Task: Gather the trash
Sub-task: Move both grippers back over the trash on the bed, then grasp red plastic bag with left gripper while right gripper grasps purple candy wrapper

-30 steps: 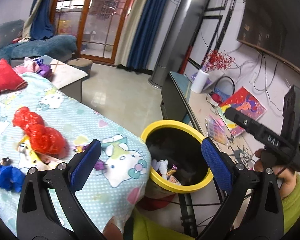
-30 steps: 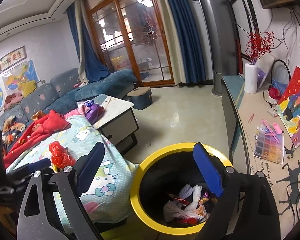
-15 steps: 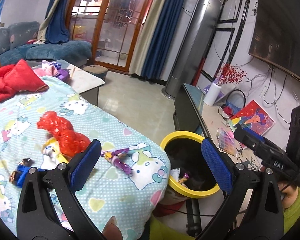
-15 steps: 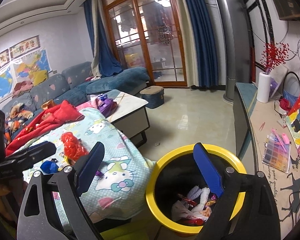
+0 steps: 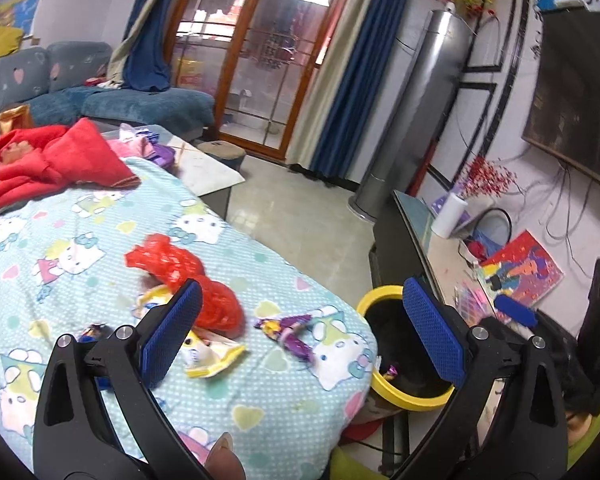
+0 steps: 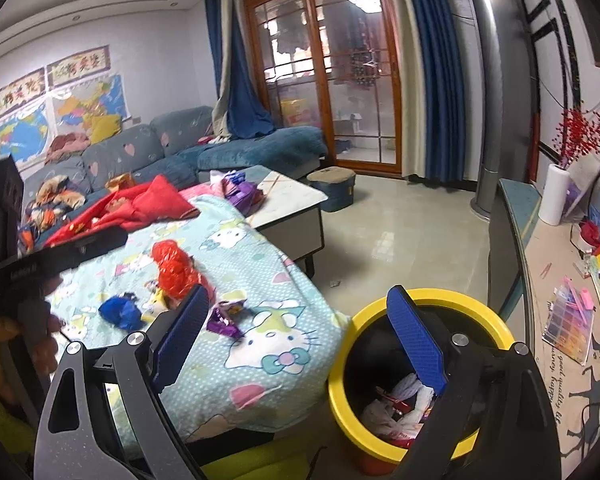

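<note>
A yellow-rimmed black trash bin [image 6: 342, 376] with wrappers inside stands on the floor right of the Hello Kitty cloth [image 5: 259, 408]; it also shows in the left wrist view [image 5: 374, 298]. On the cloth lie a crumpled red plastic bag [image 5: 167, 260], a purple wrapper [image 5: 289, 334], a yellow-white wrapper [image 5: 209, 358] and a blue scrap [image 6: 119, 312]. My left gripper [image 5: 302, 330] is open and empty above the cloth's right end. My right gripper [image 6: 297, 340] is open and empty, between the cloth's edge and the bin.
A red garment [image 5: 51, 160] lies at the cloth's far end. A low white table [image 6: 287, 196] with purple items stands behind. A TV bench [image 6: 556, 280] with a bead box and pictures runs along the right wall. A blue sofa [image 6: 203, 152] is at the back.
The left gripper has swung left from over the bin to over the cloth, bringing the trash there into view. The right gripper has shifted left a little; the bin now sits lower right.
</note>
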Demonstrator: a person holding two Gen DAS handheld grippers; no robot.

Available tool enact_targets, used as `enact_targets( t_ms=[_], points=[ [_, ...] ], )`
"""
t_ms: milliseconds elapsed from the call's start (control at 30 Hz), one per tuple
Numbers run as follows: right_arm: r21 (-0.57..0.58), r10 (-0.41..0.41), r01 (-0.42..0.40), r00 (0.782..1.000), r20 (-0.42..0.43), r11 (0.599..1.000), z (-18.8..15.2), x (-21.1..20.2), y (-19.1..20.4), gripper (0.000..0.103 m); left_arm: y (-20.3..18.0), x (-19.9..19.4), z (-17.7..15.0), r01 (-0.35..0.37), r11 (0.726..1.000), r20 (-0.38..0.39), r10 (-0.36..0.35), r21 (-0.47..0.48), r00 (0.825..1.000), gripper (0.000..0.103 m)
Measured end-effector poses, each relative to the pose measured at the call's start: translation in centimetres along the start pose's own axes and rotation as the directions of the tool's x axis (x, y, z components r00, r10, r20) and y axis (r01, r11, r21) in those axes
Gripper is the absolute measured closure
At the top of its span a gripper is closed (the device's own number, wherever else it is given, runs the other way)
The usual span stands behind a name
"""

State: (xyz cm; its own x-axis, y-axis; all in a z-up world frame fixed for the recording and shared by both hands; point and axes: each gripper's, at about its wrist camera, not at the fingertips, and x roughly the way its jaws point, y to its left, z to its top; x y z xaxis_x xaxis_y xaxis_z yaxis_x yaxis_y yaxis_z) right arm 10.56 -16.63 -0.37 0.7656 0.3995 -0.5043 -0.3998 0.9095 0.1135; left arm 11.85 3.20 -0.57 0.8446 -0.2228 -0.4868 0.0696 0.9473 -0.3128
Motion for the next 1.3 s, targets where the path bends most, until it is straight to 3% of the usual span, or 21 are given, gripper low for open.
enact_targets(
  t_ms=[433,800,867,1100,1300],
  points=[
    [-0.096,0.076,-0.082,0.995,-0.070,0.992,-1.1,2.1,4.5,0.015,5.1,-1.0,0.8,-0.087,0.992,0.034,0.091,-0.088,0.995,0.011],
    [-0.144,0.106,-0.125,0.985,-0.133,0.982,-1.4,5.1,6.8,0.015,10.4,-0.7,0.8,-0.156,0.967,0.019,0.163,-0.200,0.986,0.011],
    [-0.152,0.107,-0.129,0.983,-0.146,0.980,-1.6,5.9,7.2,0.015,11.0,-0.4,0.8,-0.148,0.964,0.014,0.154,-0.221,0.988,0.011],
    [-0.129,0.114,-0.143,0.971,-0.211,0.981,-1.9,10.2,7.2,0.016,12.0,1.9,0.9,-0.107,0.954,-0.034,0.101,-0.280,0.994,0.029],
    [-0.125,0.110,-0.149,0.955,-0.275,0.981,-2.5,13.5,6.8,0.032,10.5,4.5,0.4,-0.060,0.961,-0.096,0.035,-0.268,0.995,0.034]
  ],
)
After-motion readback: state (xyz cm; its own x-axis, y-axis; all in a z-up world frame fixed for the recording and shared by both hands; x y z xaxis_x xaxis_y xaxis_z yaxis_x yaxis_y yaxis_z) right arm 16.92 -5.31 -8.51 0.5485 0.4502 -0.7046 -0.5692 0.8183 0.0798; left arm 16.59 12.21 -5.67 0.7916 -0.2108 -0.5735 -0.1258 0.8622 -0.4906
